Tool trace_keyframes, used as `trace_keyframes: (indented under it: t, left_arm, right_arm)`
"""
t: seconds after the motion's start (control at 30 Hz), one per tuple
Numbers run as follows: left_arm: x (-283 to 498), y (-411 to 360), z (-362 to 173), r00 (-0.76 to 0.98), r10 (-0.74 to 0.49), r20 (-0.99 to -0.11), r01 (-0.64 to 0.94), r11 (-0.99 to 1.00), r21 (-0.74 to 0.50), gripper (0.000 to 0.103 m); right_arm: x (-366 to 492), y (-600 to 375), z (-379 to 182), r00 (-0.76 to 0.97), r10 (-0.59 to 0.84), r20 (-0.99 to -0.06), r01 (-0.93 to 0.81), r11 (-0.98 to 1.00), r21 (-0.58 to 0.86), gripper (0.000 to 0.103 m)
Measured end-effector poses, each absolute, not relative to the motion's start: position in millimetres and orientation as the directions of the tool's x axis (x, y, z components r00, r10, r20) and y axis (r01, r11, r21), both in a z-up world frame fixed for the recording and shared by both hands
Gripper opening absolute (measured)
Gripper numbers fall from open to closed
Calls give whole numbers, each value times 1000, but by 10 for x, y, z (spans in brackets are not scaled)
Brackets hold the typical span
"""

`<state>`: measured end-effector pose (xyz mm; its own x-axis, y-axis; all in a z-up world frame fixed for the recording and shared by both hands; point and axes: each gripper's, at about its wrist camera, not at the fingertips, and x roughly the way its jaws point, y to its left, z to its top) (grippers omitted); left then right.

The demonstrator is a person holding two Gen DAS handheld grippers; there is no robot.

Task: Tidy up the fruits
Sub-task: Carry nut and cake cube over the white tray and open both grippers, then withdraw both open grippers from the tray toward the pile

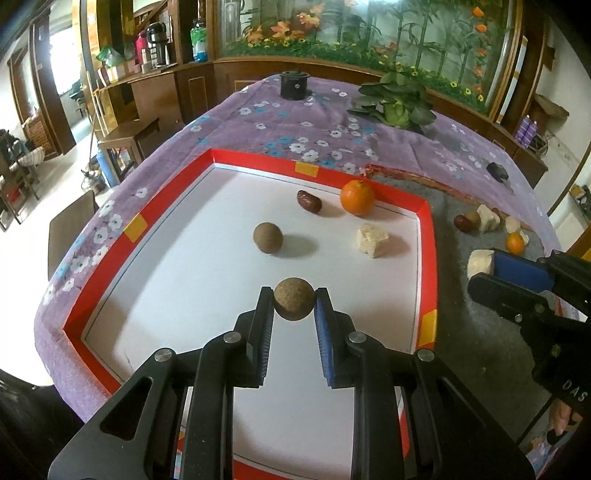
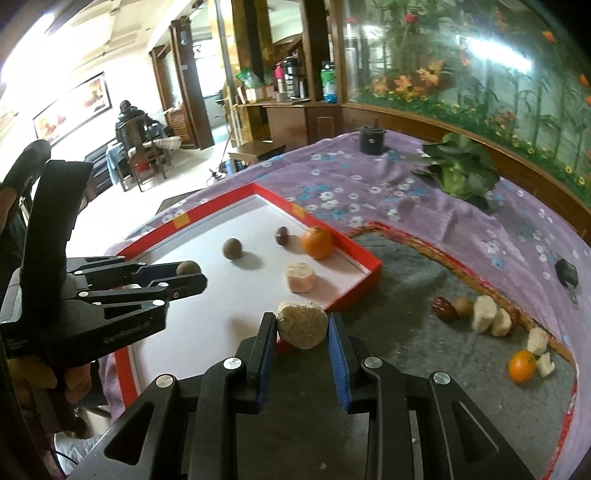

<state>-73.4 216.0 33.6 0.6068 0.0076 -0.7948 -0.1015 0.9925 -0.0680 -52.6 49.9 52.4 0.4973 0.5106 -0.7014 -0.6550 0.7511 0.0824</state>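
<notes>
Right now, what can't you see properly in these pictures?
- Fruit pile on the grey mat: left view, far and small at the edge; pieces overlap.
- Left gripper in the right view: side-on, so the brown ball is mostly hidden by its fingers.
- Right gripper in the left view: cut off by the frame edge; only the tip of its white chunk shows.
- Date in the tray: right view, blurred.

A: Identify the table covering.
B: Purple floral tablecloth [image 1: 258,122]; grey felt mat [image 2: 406,295] laid on it.

A: Items at the far end?
B: Black cylindrical holder [image 1: 294,85], upright; leafy green vegetable [image 1: 397,101] to its right. Small black object [image 1: 498,171] near the right edge.

A: Background?
B: Floral mural [image 1: 369,29]; seated person [image 2: 129,122].
</notes>
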Motion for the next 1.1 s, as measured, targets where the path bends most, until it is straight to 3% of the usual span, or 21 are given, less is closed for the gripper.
trace_keyframes:
  t: [0.6, 0.73, 0.87, 0.9, 0.97, 1.03, 1.1]
  left_arm:
    - [-554, 2262, 222, 592, 52, -804, -146, 988, -43, 21]
    - [-510, 2273, 189, 581, 53, -812, -163, 985, -52, 21]
    - [-481, 2304, 162, 574, 60, -816, -185, 981, -59, 22]
    - [-477, 2302, 158, 574, 70, -816, -190, 981, -49, 23]
    - [-477, 2297, 154, 573, 77, -816, -190, 981, -41, 40]
    - [-502, 2294, 179, 587, 90, -804, -199, 979, -36, 50]
    - [-520, 2275, 210, 599, 112, -793, -202, 979, -14, 51]
  right_arm:
    - [-165, 1137, 68, 372, 448, -813, -717, 695, 55, 27]
    - [-106, 1080, 79, 383, 474, -793, -703, 707, 83, 27]
    - [-122, 1003, 115, 371, 516, -772, -700, 702, 133, 34]
    - [-138, 991, 128, 370, 524, -767, -702, 699, 138, 34]
    - [-170, 972, 148, 374, 527, -763, -701, 699, 139, 34]
    - [-202, 952, 172, 387, 527, -757, -700, 702, 132, 34]
    - [-226, 886, 219, 396, 544, -740, -693, 706, 148, 34]
